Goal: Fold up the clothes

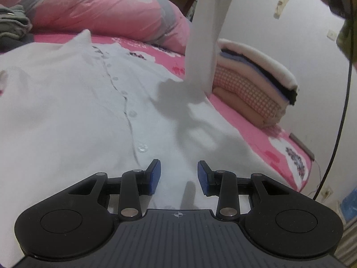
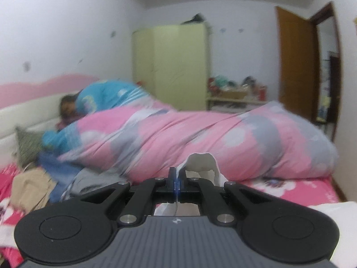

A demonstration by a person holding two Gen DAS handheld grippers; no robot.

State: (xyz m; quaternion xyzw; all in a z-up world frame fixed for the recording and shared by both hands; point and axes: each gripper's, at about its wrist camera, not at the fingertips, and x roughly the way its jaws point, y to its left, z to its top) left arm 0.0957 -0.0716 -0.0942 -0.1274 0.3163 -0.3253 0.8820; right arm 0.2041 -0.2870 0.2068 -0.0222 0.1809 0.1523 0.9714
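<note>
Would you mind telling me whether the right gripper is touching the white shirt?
Touching. The right wrist view shows the right gripper with its jaws shut on a fold of the white shirt.

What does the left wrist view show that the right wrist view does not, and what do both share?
Left wrist only: the open left gripper over the white shirt's buttons, and a stack of folded clothes. Right wrist only: the right gripper shut on the sleeve, a wardrobe and a door. Both: the pink quilt and the pink bedsheet.
</note>
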